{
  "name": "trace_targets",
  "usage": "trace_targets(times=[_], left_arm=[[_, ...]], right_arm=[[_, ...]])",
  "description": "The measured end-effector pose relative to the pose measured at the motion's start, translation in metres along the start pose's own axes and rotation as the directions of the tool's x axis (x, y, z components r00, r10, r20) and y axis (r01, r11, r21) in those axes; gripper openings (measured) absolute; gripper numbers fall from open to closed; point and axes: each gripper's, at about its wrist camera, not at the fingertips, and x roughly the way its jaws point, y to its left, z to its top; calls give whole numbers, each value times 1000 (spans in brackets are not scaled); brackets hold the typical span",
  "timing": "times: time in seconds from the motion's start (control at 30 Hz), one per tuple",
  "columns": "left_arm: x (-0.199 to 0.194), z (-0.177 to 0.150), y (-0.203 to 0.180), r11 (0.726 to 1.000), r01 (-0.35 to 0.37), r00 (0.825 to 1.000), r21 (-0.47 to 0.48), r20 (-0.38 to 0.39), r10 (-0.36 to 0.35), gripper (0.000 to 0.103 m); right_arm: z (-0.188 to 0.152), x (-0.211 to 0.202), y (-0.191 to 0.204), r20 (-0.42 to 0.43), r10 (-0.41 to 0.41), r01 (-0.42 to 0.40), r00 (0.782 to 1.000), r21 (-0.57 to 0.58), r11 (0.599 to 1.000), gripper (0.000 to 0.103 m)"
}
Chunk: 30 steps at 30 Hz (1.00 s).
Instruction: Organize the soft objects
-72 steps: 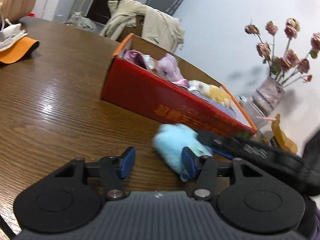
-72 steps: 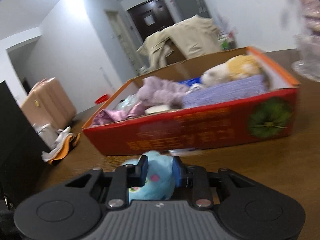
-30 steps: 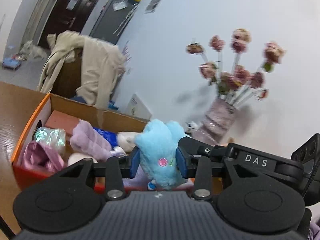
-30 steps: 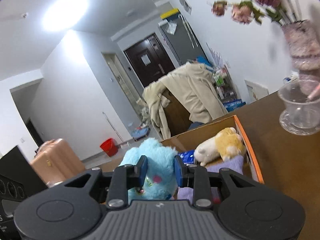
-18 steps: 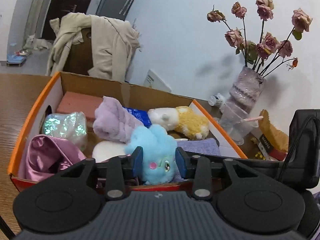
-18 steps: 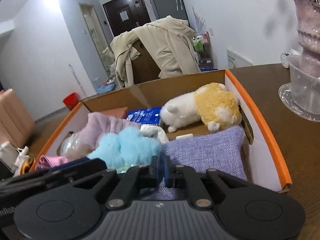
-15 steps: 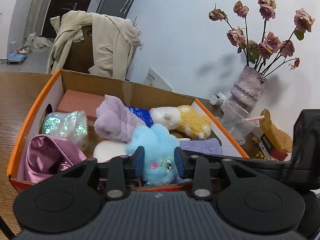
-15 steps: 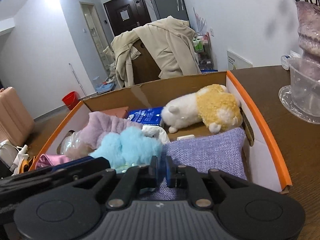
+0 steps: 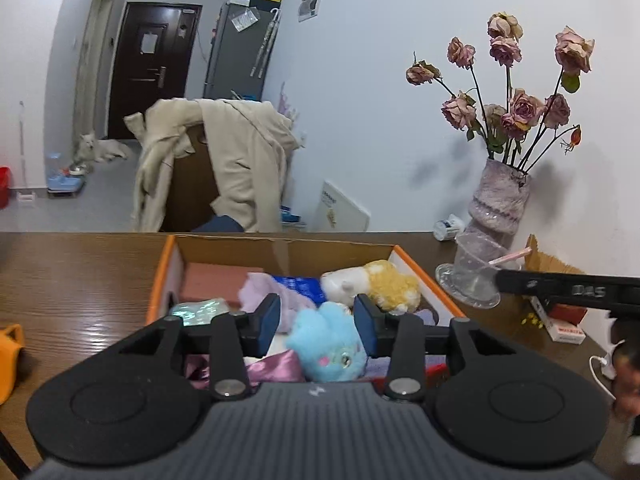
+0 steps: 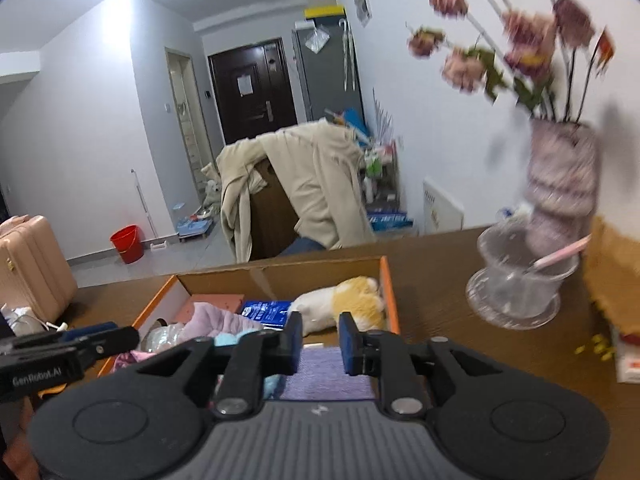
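Now that the blue plush toy (image 9: 326,346) lies in the cardboard box (image 9: 404,254) among the other soft things, it sits loose between the left gripper (image 9: 316,320), whose jaws are opening without pressing it. The right gripper (image 10: 320,338) is opening on nothing. A fingertip could snag the fur and drag it out. Half a second ago the left clamped it.

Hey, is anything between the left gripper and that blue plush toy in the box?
Nothing visible. The blue plush toy lies in the box right between the left gripper's fingers, whose jaws are opening, with a gap on the left side.
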Motion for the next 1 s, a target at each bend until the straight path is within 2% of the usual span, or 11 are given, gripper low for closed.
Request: trace_targets(times=[0.07, 0.2, 0.27, 0.3, 0.33, 0.4, 0.47, 0.53, 0.63, 0.9, 1.0], left_arm=[[-15, -1, -2, 1000, -7, 1000, 11, 1, 7, 41], [-44, -5, -8, 999, -25, 1000, 38, 20, 24, 42], [-58, -8, -12, 998, -41, 998, 57, 41, 39, 52], [-63, -11, -13, 997, -49, 997, 64, 56, 46, 58], [-68, -14, -14, 996, -59, 995, 69, 79, 54, 69], [-78, -24, -15, 992, -101, 985, 72, 150, 90, 84], [-87, -36, -16, 987, -144, 965, 66, 231, 125, 103], [-96, -49, -16, 984, -165, 948, 61, 285, 141, 103], [-104, -62, -17, 987, -150, 954, 64, 273, 127, 103], [-134, -88, -19, 987, -150, 946, 55, 299, 127, 103], [-150, -100, -22, 984, -168, 941, 67, 308, 139, 103]], right_arm=[[-3, -18, 3, 16, -4, 4, 1000, -26, 1000, 38], [-12, -48, 16, 41, -12, 15, 999, -77, 997, 37], [-16, -60, 20, 57, -16, 21, 998, -80, 997, 42], [-18, -67, 23, 79, -24, 31, 997, -87, 996, 54], [-21, -74, 25, 108, -33, 43, 994, -92, 995, 61], [-31, -85, 29, 194, -48, 69, 980, -101, 992, 87], [-48, -97, 32, 317, -32, 75, 948, -124, 989, 101], [-68, -104, 34, 378, -28, 94, 925, -157, 983, 103], [-88, -111, 41, 407, -34, 127, 913, -204, 971, 103], [-111, -140, 49, 437, -46, 126, 898, -155, 980, 103], [-124, -154, 54, 431, -38, 109, 901, -141, 984, 103]])
